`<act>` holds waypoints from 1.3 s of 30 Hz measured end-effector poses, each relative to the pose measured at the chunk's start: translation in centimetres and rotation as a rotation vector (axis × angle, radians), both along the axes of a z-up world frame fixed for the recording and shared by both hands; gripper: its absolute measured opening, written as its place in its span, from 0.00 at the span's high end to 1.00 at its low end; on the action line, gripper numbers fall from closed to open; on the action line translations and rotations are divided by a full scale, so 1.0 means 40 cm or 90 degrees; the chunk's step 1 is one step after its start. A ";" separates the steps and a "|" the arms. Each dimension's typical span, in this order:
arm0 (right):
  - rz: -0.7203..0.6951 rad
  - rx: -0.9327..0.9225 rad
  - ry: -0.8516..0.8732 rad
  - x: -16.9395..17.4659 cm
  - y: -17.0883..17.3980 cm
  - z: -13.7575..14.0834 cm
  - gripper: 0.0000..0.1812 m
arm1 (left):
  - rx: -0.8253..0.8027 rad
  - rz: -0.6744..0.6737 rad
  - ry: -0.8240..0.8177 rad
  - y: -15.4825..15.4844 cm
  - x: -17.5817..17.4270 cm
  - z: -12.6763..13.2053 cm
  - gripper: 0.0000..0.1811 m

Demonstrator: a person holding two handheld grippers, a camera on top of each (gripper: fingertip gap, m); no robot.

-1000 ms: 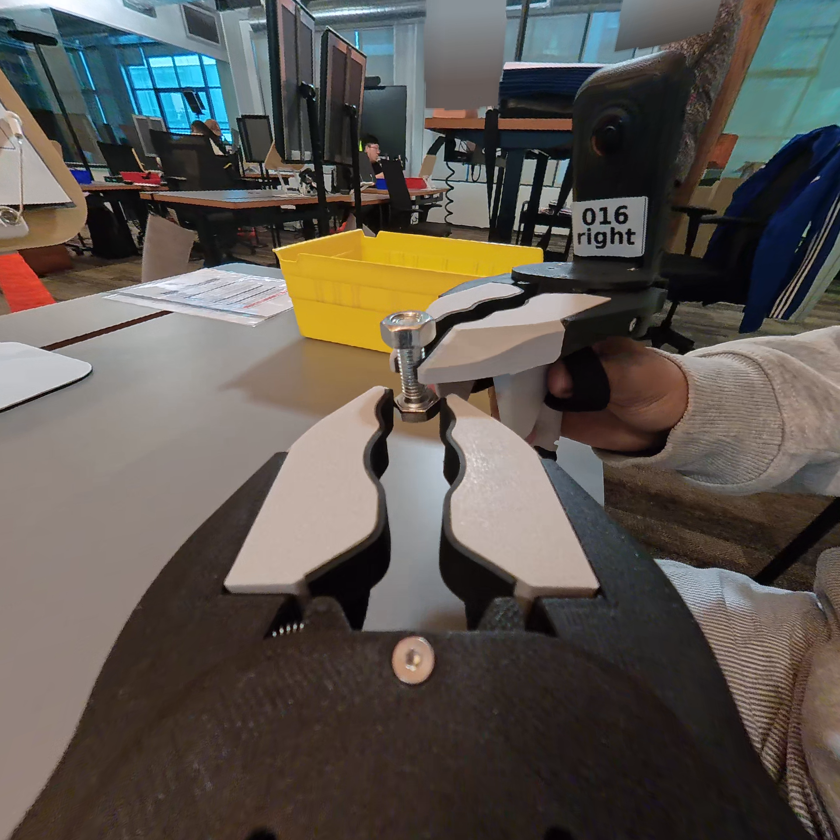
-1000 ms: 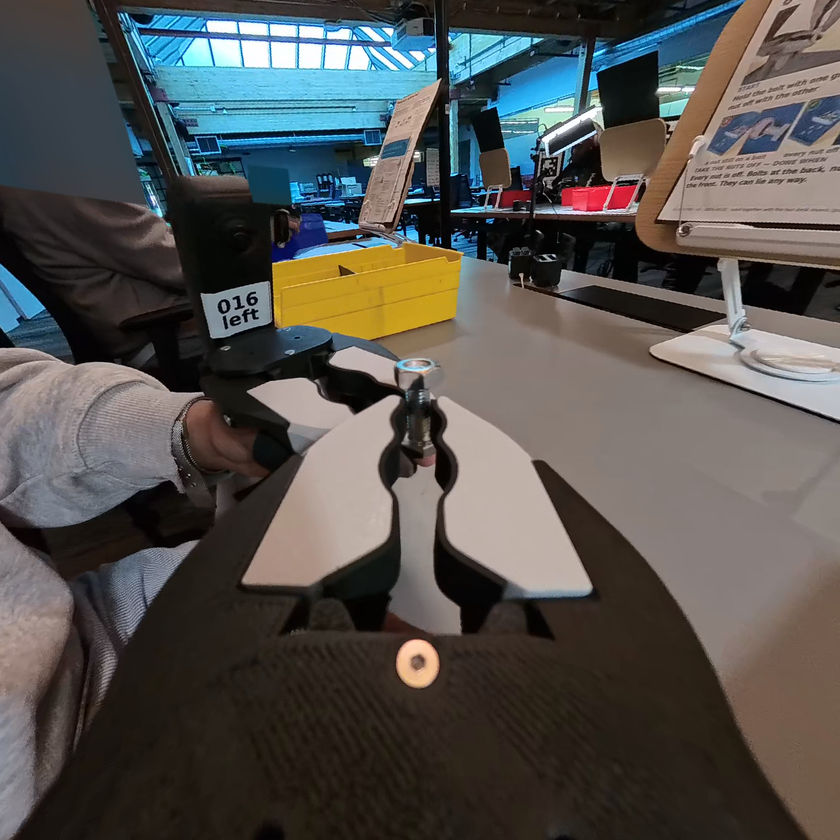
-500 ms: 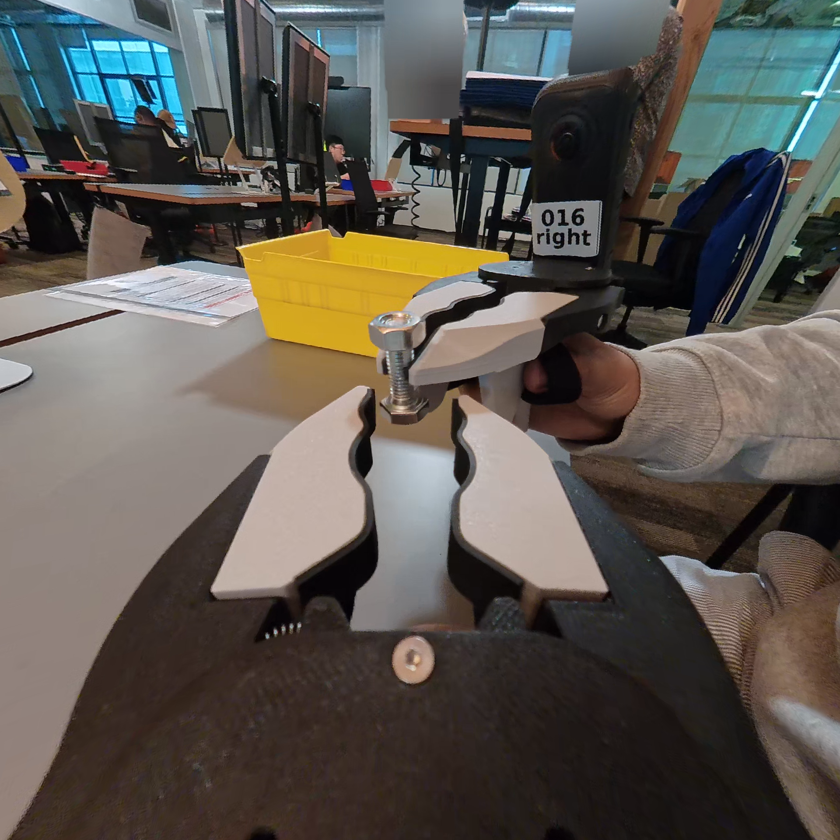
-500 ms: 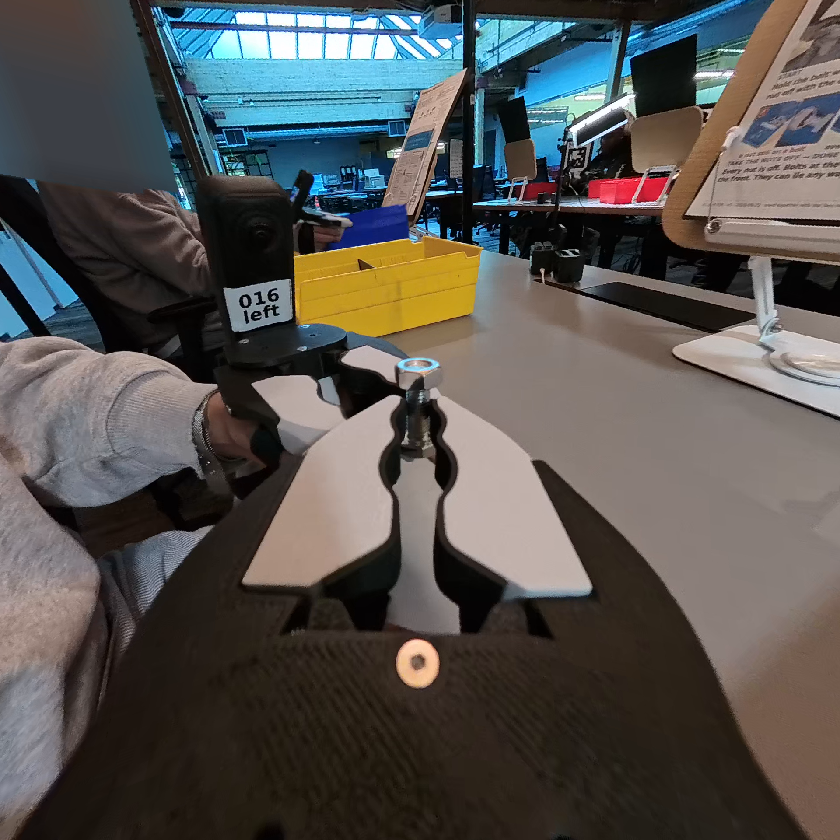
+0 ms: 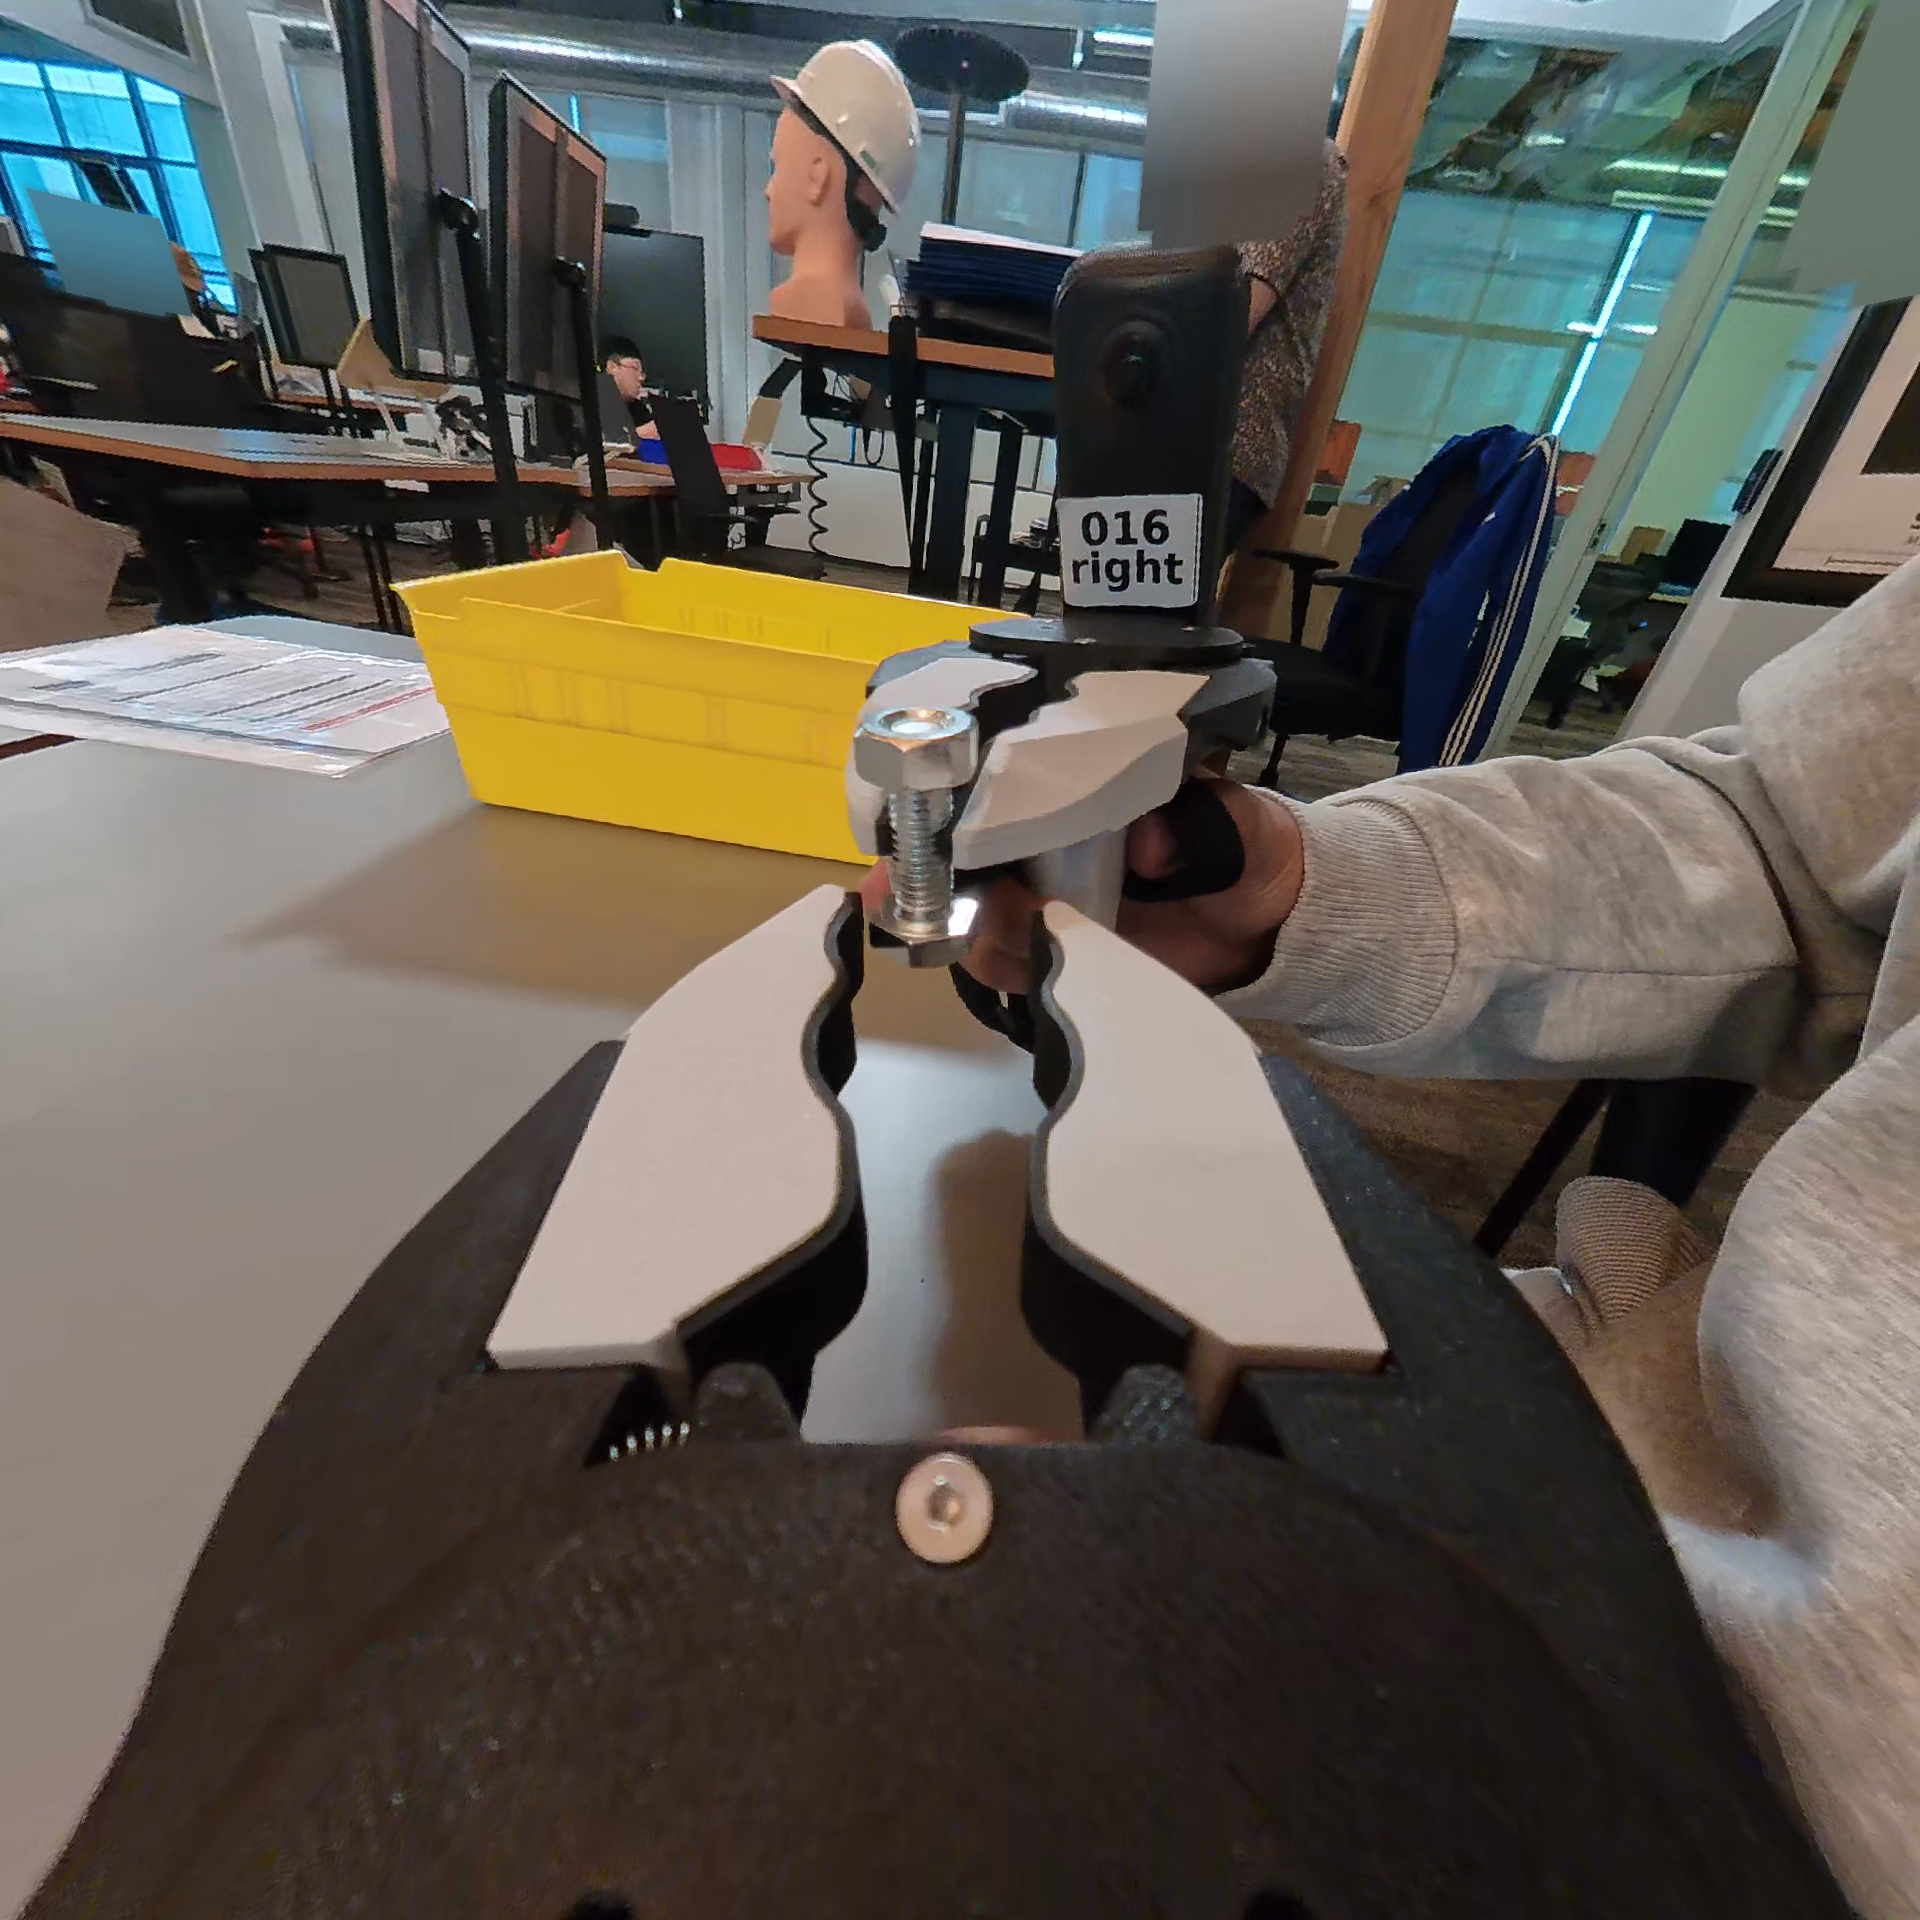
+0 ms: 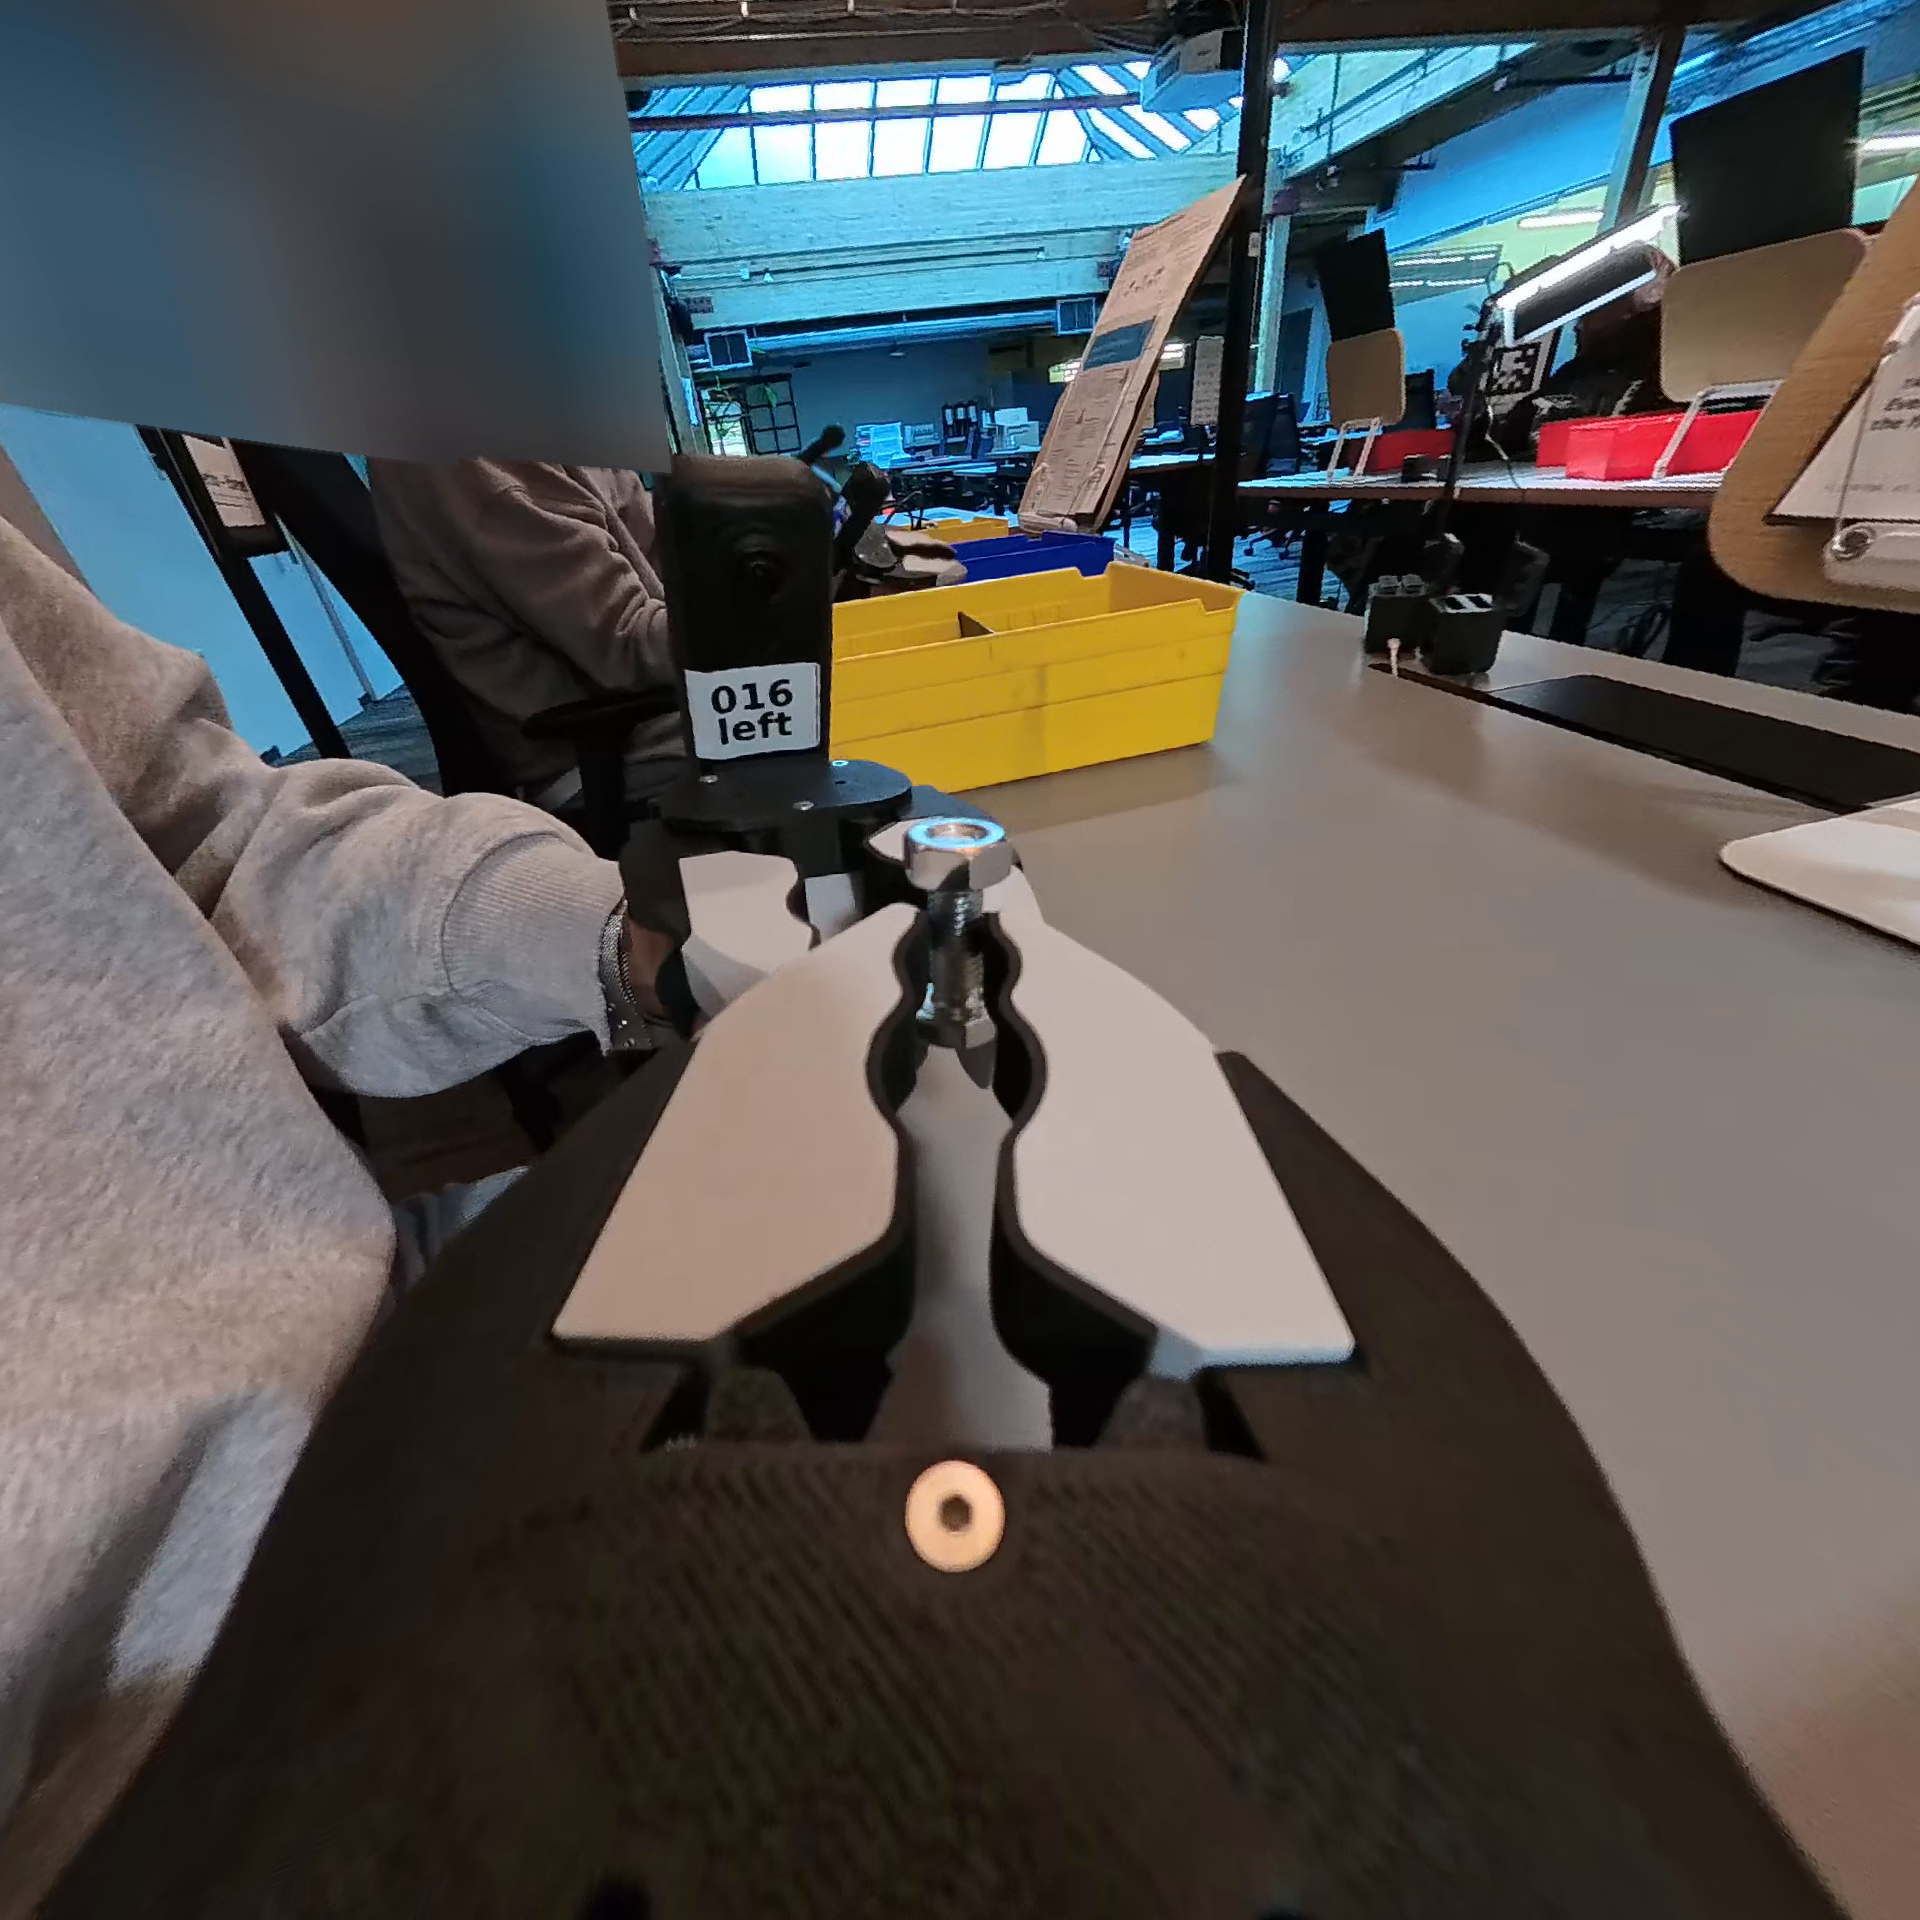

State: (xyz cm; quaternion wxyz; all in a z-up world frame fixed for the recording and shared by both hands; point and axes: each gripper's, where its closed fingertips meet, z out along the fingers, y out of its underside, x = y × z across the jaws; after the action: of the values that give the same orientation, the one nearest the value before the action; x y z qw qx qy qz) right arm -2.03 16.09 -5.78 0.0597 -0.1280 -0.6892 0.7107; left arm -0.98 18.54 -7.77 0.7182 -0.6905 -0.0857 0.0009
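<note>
A silver bolt (image 5: 920, 831) stands upright with its hex head (image 5: 914, 740) on top and a nut (image 5: 923, 925) at the lower end of its thread. My right gripper (image 6: 956, 935) is shut on the bolt's (image 6: 954, 961) shaft and holds it above the grey table (image 6: 1455, 987). It shows in the left wrist view (image 5: 914, 821) too, coming in from the right. My left gripper (image 5: 940, 920) is open, its tips on either side of the nut with a gap on the right side. In the right wrist view the left gripper (image 6: 831, 883) sits just behind the bolt.
A yellow divided bin (image 5: 644, 717) stands on the table (image 5: 312, 987) behind the grippers; it also shows in the right wrist view (image 6: 1029, 686). A laminated sheet (image 5: 208, 686) lies at far left. A white stand base (image 6: 1849, 862) is at right. Grey sleeves (image 5: 1507, 894) hold both grippers.
My left gripper was shut on the nut one second ago; its jaws have opened off it. The right gripper stays shut on the bolt. Both views have swung slightly.
</note>
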 end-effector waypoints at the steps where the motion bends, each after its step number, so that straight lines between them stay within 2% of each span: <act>1: 0.004 0.000 -0.002 0.001 -0.001 -0.001 0.95 | 0.004 0.000 -0.002 -0.001 -0.001 0.002 0.83; 23: 0.047 -0.021 -0.002 0.024 -0.005 0.013 0.95 | 0.022 -0.031 -0.013 -0.005 0.013 0.011 0.90; 32: 0.036 -0.030 0.008 0.019 -0.004 0.015 0.95 | 0.014 -0.008 -0.001 -0.007 0.000 0.007 0.90; 39: -0.024 -0.073 0.010 -0.016 0.023 0.038 0.80 | 0.000 0.049 0.001 -0.016 -0.035 -0.002 0.90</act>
State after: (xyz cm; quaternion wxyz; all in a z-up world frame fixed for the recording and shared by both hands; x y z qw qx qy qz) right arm -2.65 17.02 -4.27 0.0711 -0.1386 -0.6446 0.7485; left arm -2.40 17.91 -7.86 0.7177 -0.6867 -0.1120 0.0290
